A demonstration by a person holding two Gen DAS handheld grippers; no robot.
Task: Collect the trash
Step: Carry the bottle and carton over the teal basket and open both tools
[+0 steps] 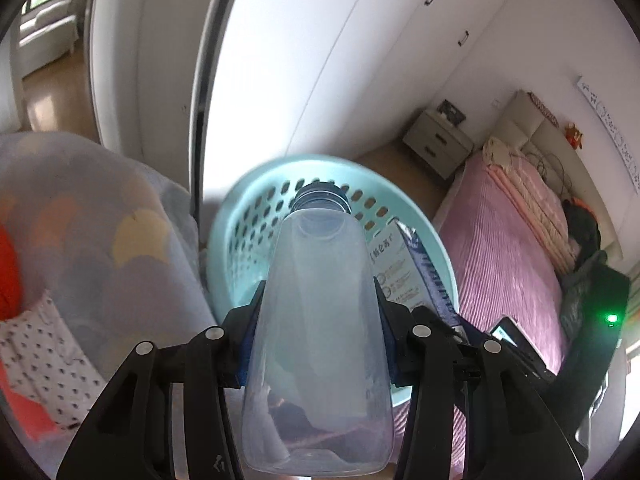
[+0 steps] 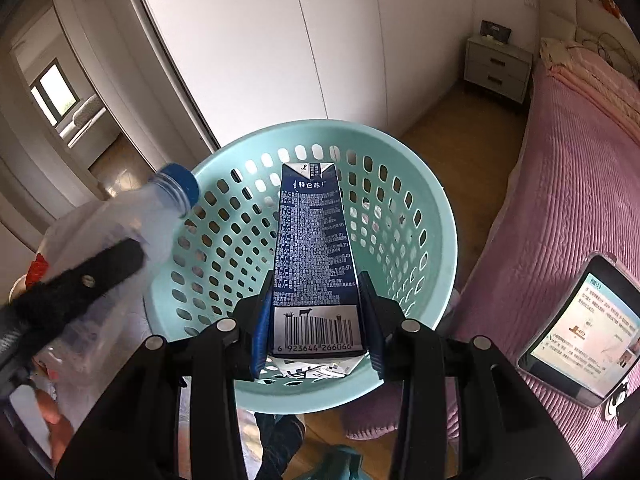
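Observation:
My left gripper point(image 1: 318, 312) is shut on a clear plastic bottle point(image 1: 320, 320) with a blue cap, held over the near rim of a light teal perforated basket point(image 1: 256, 200). My right gripper point(image 2: 316, 320) is shut on a dark blue milk carton point(image 2: 312, 240) with a barcode, held above the open basket point(image 2: 420, 168). The basket looks empty inside. In the right wrist view the bottle point(image 2: 120, 228) and a left finger point(image 2: 92, 276) show at the left, beside the basket. In the left wrist view the carton point(image 1: 404, 268) shows at the right of the bottle.
A bed with a pink cover point(image 2: 572, 200) lies to the right, with a phone point(image 2: 580, 328) on it. A grey patterned blanket point(image 1: 80, 220) is at the left. White wardrobe doors point(image 2: 260, 40) and a nightstand point(image 2: 498, 68) stand behind the basket, on a wood floor.

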